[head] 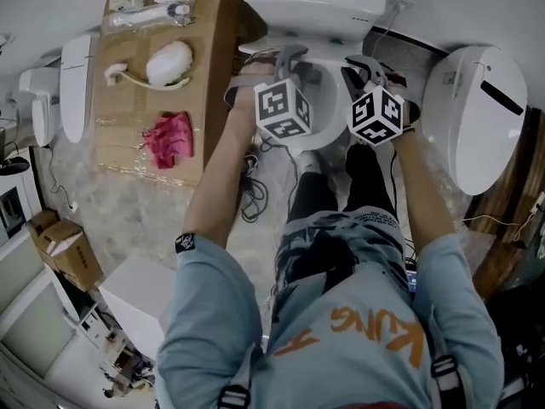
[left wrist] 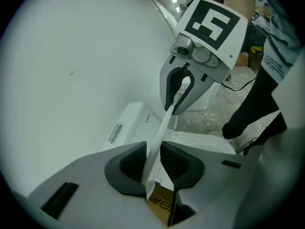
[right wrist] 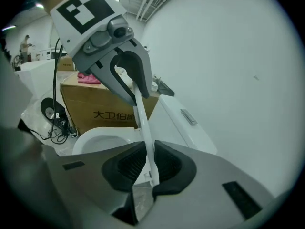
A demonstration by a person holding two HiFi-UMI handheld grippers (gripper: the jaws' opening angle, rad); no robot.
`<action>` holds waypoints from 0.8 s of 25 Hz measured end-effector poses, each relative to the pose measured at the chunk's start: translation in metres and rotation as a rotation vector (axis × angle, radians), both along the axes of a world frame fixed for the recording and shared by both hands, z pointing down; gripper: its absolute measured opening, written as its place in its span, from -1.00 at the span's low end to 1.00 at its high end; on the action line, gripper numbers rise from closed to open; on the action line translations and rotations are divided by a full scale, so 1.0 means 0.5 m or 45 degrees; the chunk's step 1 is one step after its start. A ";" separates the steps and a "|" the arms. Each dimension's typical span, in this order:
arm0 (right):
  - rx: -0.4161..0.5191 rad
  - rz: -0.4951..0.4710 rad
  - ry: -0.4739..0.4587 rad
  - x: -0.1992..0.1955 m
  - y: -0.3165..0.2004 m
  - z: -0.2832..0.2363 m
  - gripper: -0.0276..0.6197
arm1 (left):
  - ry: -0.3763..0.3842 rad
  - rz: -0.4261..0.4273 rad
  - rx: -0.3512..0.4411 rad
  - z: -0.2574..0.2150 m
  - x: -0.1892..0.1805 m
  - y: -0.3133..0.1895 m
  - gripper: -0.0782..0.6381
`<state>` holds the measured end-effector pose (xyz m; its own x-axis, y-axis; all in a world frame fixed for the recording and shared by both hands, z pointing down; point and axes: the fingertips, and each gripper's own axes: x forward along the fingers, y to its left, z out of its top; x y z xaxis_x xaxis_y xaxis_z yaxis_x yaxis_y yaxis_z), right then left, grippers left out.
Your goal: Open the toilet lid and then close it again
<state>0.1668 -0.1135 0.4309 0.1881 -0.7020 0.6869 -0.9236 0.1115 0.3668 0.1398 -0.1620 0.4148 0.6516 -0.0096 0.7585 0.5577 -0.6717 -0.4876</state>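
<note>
While the left gripper (left wrist: 153, 165) is pinching the raised toilet lid (left wrist: 161, 128) by its thin edge, jaws narrow and pads on it, the right gripper (right wrist: 150, 168) is clamping the same edge likewise. Count: two grippers, one lid, standing on edge above the one uncovered bowl (right wrist: 95, 142), in front of the tank (head: 311, 2). Beside the bowl, one cardboard box (head: 119, 100) is carrying one pink cloth (head: 170, 139) on top. A second toilet (head: 477, 109) is standing at the right.
</note>
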 end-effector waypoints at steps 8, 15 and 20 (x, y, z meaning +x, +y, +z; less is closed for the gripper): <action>-0.164 -0.068 -0.025 -0.201 0.094 0.125 -0.62 | -0.153 0.159 -0.012 0.139 -0.222 0.106 -0.51; -0.317 -0.134 -0.004 -0.336 0.159 0.301 -0.49 | -0.317 0.246 0.034 0.327 -0.371 0.174 -0.35; -0.383 -0.195 0.042 -0.398 0.193 0.422 -0.43 | -0.329 0.233 0.099 0.456 -0.447 0.217 -0.32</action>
<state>-0.0325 -0.0168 0.6421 0.1218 -0.4906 0.8628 -0.8760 0.3556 0.3258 -0.0837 -0.0536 0.6426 0.4341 0.0254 0.9005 0.7777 -0.5151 -0.3604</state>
